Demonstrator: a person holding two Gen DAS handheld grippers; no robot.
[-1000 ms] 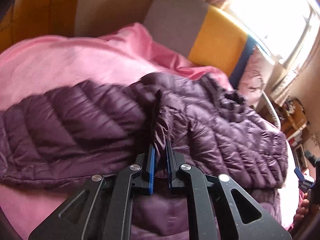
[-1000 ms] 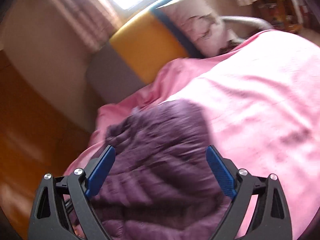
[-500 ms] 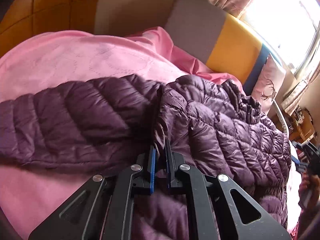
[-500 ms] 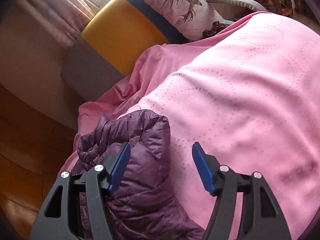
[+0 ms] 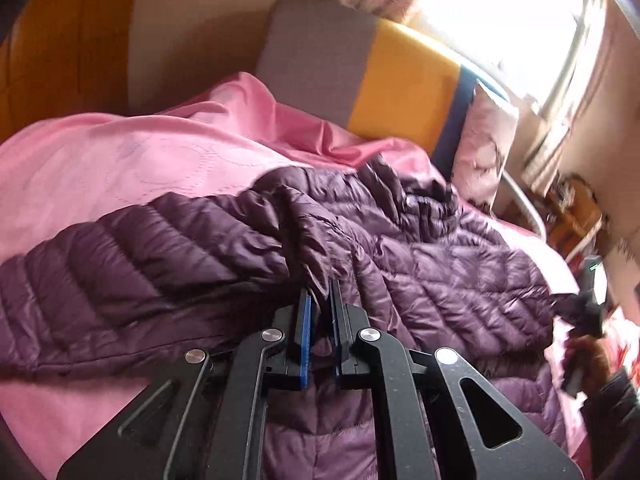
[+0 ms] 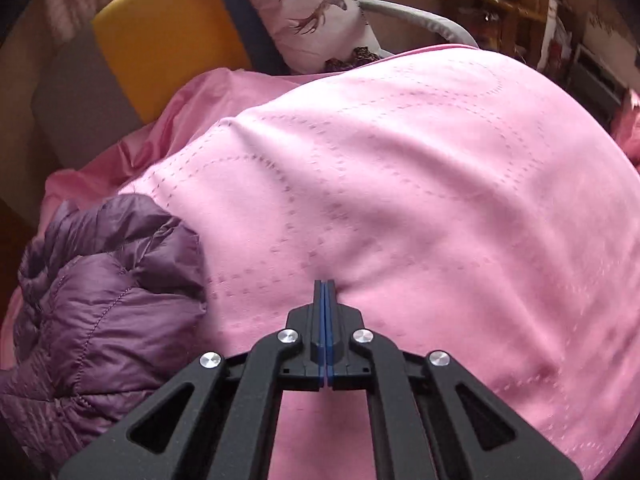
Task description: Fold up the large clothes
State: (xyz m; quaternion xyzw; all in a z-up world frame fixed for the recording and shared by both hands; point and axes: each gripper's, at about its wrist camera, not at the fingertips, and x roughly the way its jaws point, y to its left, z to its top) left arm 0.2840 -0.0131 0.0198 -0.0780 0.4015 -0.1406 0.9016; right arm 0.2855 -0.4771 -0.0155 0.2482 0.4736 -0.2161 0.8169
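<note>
Left gripper (image 5: 320, 308): jaws nearly closed, pinching a raised fold of the purple jacket (image 5: 420, 280) between the blue pads.
Right gripper (image 6: 324, 292): jaws pressed fully together with nothing between them, tips over the pink bedspread (image 6: 400, 200).
Jacket: spread across the bedspread, one sleeve stretched to the left in the left view; a bunched part lies just left of the right gripper.
Headboard (image 5: 400, 92): grey, yellow and blue panels behind the bed.
Pillow (image 6: 308, 12): deer print, leaning against the headboard.

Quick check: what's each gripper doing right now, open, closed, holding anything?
Left gripper: closed on a fold of the purple down jacket.
Right gripper: jaws shut, empty, over the pink bedspread.
</note>
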